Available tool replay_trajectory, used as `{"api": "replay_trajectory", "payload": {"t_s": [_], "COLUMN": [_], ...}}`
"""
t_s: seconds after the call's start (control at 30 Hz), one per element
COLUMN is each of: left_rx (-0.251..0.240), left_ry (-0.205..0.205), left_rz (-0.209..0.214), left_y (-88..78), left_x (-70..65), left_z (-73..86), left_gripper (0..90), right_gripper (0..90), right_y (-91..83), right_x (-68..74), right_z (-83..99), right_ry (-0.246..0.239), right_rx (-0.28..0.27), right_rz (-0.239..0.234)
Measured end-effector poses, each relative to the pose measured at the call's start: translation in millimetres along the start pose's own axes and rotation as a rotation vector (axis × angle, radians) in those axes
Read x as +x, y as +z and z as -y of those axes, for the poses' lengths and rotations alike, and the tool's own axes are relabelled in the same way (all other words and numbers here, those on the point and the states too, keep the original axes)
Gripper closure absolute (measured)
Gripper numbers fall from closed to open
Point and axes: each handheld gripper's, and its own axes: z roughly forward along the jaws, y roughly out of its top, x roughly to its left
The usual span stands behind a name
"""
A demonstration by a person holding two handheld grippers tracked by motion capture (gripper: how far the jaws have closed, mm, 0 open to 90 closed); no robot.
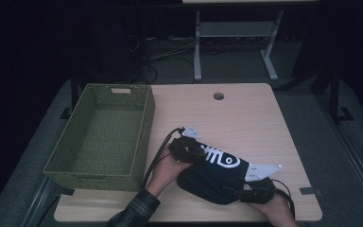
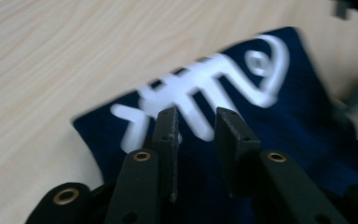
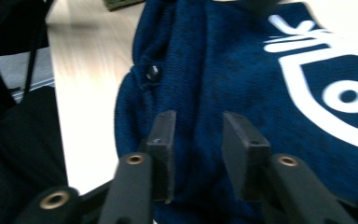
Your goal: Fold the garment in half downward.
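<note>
A dark blue garment (image 1: 215, 175) with a white fish-skeleton print (image 2: 205, 100) lies folded into a compact bundle on the near half of the desk (image 1: 246, 118), just right of the green woven basket (image 1: 101, 137). It is plainly soft knit cloth — light, limp, with no stiffness of its own, so it will likely sag and unfold if lifted by one edge alone. The surface looks matte and a little fuzzy, which should give good purchase and little risk of slipping; nothing about it is fragile, though a small snap or button (image 3: 152, 73) near one fold could catch. The left gripper (image 2: 196, 123) sits over the printed end with its fingers a modest gap apart, over the cloth and not pinching it. The right gripper (image 3: 198, 128) is at the opposite, plain end, its fingers likewise parted narrowly above the fabric without clamping. The best hold is probably a pinch through several folded layers at each end — taken together, so the bundle keeps its shape as it travels to the basket.
</note>
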Motion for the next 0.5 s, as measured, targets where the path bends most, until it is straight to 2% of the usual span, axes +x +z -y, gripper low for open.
{"api": "replay_trajectory", "payload": {"t_s": [0.13,0.17,0.23,0.4,0.5], "left_rx": [0.012,0.016,0.036,0.086,0.091], "left_ry": [0.030,0.023,0.019,-0.008,-0.012], "left_rz": [-0.032,-0.034,-0.046,-0.039,-0.035], "left_y": [-15.2,-16.5,-17.5,-7.9,-3.7], "left_x": [-17.9,-20.5,-21.7,-17.7,-16.3], "left_z": [10.0,13.3,20.5,38.3,42.8], "left_gripper": [65.4,64.4,63.3,63.3,63.1], "right_gripper": [55.8,53.2,49.1,43.4,40.3], "right_y": [-10.8,-13.1,-17.9,-30.7,-36.9], "right_x": [-4.5,-6.5,-10.8,-23.1,-29.4], "right_z": [3.3,4.5,7.5,17.1,22.9], "right_ry": [0.018,0.023,0.033,0.074,0.096], "right_rx": [-0.023,-0.029,-0.035,-0.058,-0.054], "right_rz": [0.052,0.066,0.107,0.182,0.221]}}
